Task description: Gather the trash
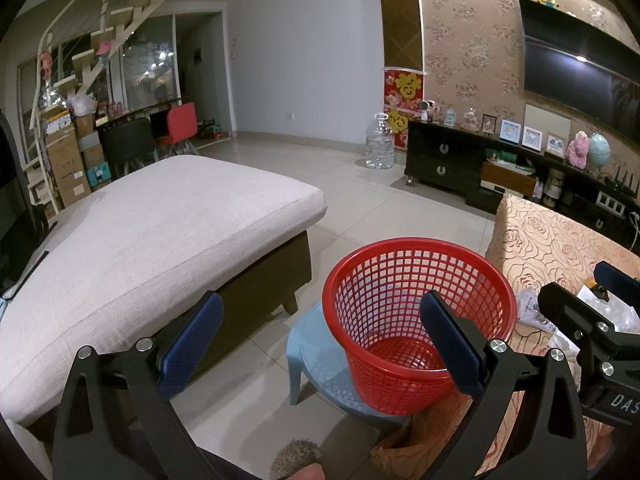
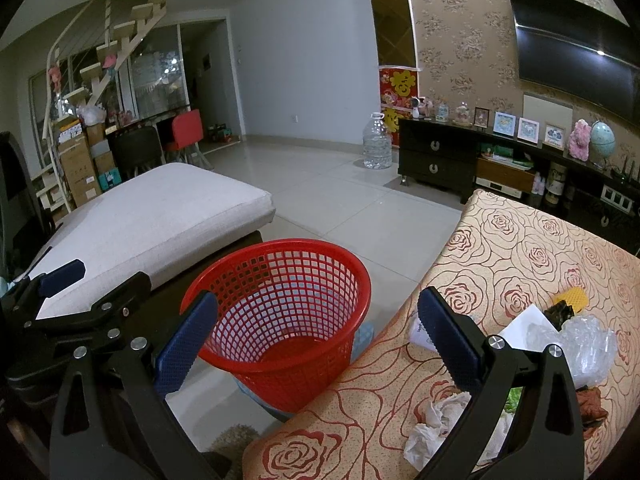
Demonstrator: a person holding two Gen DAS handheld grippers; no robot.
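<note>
A red mesh wastebasket [image 1: 416, 320] [image 2: 284, 320] stands empty on a pale blue stool [image 1: 320, 364], beside a table with a rose-patterned cloth [image 2: 520, 248]. Trash lies on the cloth: crumpled white tissue [image 2: 436, 424], clear plastic wrap [image 2: 580, 344], a white paper [image 2: 524, 324], a yellow and dark wrapper [image 2: 568, 302]. My left gripper [image 1: 320, 344] is open and empty, held over the basket's near left side. My right gripper [image 2: 316, 336] is open and empty, spanning the basket and the table edge. Each gripper shows at the edge of the other's view.
A grey cushioned ottoman [image 1: 152, 248] sits left of the basket. A dark TV cabinet [image 1: 444, 156] with frames and trinkets lines the far wall. A large water bottle [image 1: 379, 142] stands on the tiled floor [image 1: 360, 196]. Chairs and boxes are at the far left.
</note>
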